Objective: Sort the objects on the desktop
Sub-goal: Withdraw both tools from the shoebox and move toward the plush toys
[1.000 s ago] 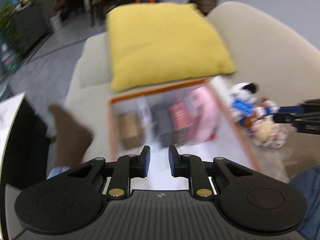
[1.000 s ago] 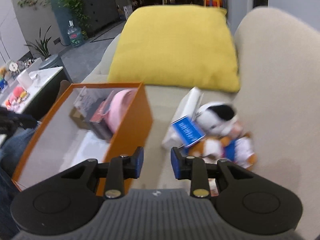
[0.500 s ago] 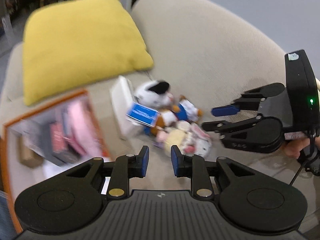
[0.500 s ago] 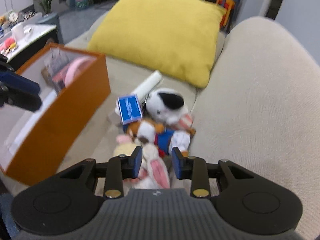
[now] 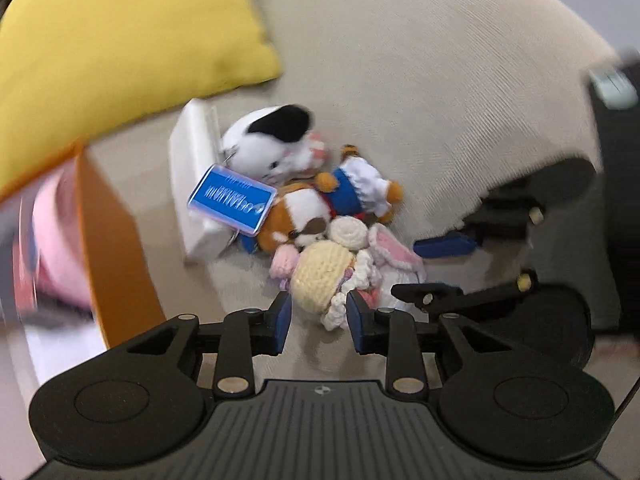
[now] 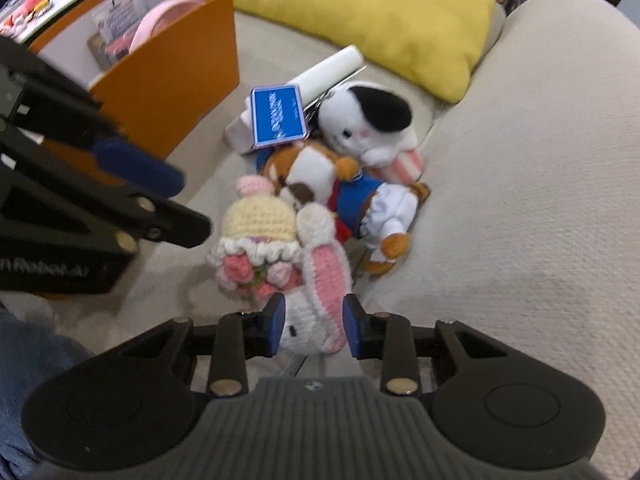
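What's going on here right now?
A person holds a tool in each hand over a pile of soft toys on a beige sofa. The left tool, its jaws just opening, hangs over the crocheted doll; the right tool straddles the crocheted bunny without pinching. The orange box sits nearby.

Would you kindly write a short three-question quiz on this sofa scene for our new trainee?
1. True or false: the orange box is empty.
2. Which toy lies between the right claw's fingers: A) crocheted bunny, B) black-and-white plush, C) blue card?
3. What colour is the cushion?

Key: 1. False, things lie inside. 2. A. 3. Yellow.
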`<state>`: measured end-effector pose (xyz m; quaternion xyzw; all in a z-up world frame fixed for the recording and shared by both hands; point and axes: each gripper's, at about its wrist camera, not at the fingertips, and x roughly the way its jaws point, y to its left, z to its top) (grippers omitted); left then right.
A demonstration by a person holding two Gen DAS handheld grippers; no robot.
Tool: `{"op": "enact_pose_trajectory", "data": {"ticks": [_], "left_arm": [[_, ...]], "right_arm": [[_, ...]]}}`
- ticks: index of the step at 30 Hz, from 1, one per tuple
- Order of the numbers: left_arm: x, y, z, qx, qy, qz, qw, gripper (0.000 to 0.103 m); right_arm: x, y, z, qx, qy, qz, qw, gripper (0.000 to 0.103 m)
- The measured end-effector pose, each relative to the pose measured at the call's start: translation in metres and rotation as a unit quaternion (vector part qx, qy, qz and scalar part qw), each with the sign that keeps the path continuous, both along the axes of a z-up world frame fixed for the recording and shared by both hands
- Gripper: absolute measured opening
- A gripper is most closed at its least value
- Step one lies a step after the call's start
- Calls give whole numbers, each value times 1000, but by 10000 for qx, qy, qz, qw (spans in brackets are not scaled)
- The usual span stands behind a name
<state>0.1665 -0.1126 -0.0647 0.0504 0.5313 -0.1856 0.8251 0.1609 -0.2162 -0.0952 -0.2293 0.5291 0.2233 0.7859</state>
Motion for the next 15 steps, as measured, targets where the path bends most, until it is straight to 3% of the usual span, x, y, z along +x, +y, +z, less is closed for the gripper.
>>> {"op": "enact_pose_trajectory", "data": {"ticks": [3,6,12,15], "left_arm": [[-9,-17,1,574,-457,-1014,9921,33],[-19,-28,-4,1056,-764,-1901,9731,33],[-29,-36,-24,1744,-1165,-3166,9251,34],[-34,-40,-32,2075,-1392,-3693,8951,37]], "right_arm": [[-1,-1,0,-3,23,11,10000,33],[-1,-1,-1,3,83,34,10000,33],[-1,-1,-2,67,170,49,9998,33],[0,-1,-2,122,206,36,9997,33]]}}
